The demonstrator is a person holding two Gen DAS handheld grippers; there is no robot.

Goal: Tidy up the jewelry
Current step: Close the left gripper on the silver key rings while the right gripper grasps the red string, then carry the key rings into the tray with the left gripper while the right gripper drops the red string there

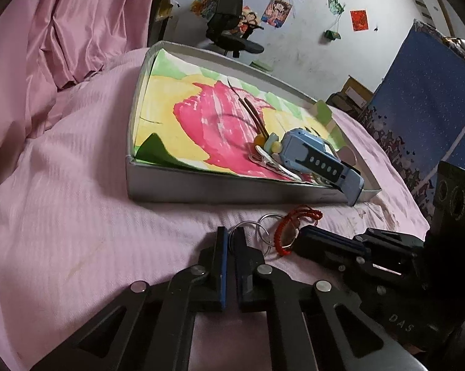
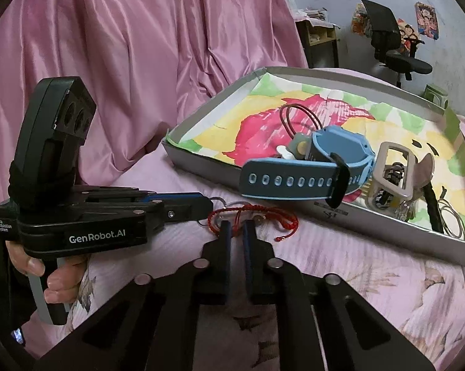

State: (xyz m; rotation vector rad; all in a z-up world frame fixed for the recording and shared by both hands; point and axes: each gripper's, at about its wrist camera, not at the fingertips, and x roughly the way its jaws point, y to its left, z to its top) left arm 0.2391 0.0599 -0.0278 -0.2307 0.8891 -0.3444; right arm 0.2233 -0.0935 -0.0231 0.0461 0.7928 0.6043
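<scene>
A shallow grey box (image 1: pixel 201 190) lined with a painted sheet lies on the pink bed. In it are a blue watch (image 1: pixel 319 157), hair clips and a brown cord. A red string bracelet (image 1: pixel 297 216) and thin silver rings (image 1: pixel 265 230) lie on the sheet in front of the box. My left gripper (image 1: pixel 231 232) is shut on a silver ring at its fingertips. My right gripper (image 2: pixel 236 225) is shut on the red string bracelet (image 2: pixel 263 215), fingertips on the bed. The right gripper's fingers (image 1: pixel 325 241) reach the bracelet from the right in the left wrist view.
A pink satin curtain (image 2: pixel 139 46) hangs at the left. A black office chair (image 1: pixel 229 27) stands by the white wall. A dark blue starry board (image 1: pixel 427 102) stands at the right. A grey buckle and a clip (image 2: pixel 396 167) lie in the box's right end.
</scene>
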